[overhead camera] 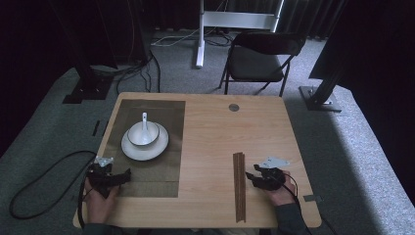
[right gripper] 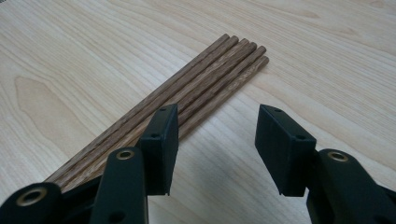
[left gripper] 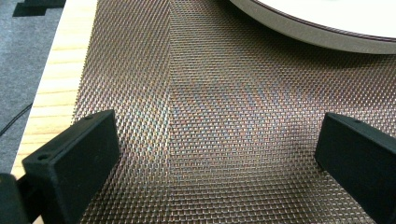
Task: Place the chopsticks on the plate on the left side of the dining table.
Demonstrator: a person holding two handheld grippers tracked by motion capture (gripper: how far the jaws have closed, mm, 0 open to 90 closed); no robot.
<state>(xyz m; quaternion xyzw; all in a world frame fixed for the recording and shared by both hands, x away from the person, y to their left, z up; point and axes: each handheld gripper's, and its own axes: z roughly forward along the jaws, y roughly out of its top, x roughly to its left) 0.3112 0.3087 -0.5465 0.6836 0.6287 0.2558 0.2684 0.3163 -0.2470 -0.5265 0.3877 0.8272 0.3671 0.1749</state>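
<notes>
Chopsticks (right gripper: 187,100), a bundle of thin brown wooden rods lying at the 9 o'clock side of the empty, half-open right gripper (right gripper: 217,140), are judged light, stiff and roll-prone, best grasped mid-length.

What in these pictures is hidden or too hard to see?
- Chopsticks: right gripper view, near ends hidden behind the right gripper; the count is unsure.
- Plate: left gripper view, cut off by the top edge.
- Spoon: high view, too small to tell whether the bowl holds anything else.
- Round disc: high view, too small to identify.
</notes>
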